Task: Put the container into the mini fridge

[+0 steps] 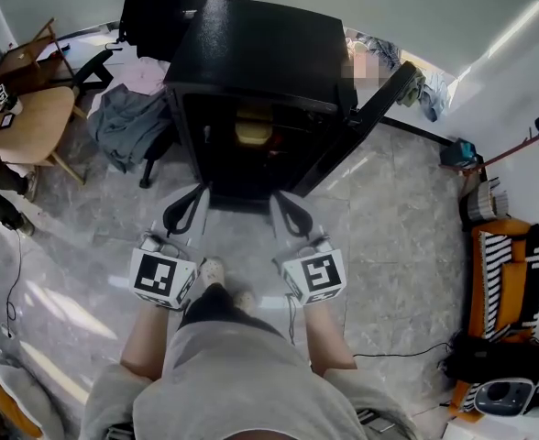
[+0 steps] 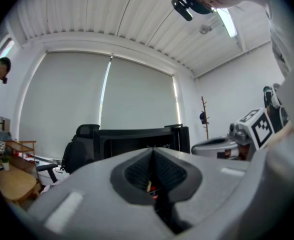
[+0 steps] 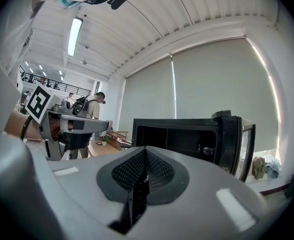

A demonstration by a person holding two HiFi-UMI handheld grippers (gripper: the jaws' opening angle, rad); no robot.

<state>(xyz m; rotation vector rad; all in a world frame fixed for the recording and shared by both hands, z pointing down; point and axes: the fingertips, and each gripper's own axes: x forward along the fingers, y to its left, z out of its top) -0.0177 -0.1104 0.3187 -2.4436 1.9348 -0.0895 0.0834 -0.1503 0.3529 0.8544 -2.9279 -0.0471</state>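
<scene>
Pale marble floor [image 1: 389,218] spreads under us, and we stand facing the black mini fridge [image 1: 260,53]. Its door [image 1: 366,122] is swung open to our right, so the opening faces us. We see the yellow container [image 1: 253,130] sitting inside the fridge, in the upper part of the opening.

We hold the left gripper [image 1: 189,204] and the right gripper [image 1: 286,211] side by side just before the opening. In each gripper view the jaws meet with nothing between them.

Against the fridge's left side we find a heap of grey clothes [image 1: 127,122], with a black office chair [image 1: 173,7] behind it. A wooden table [image 1: 31,122] stands farther left. An orange striped object [image 1: 503,278] lies well off to the right.
</scene>
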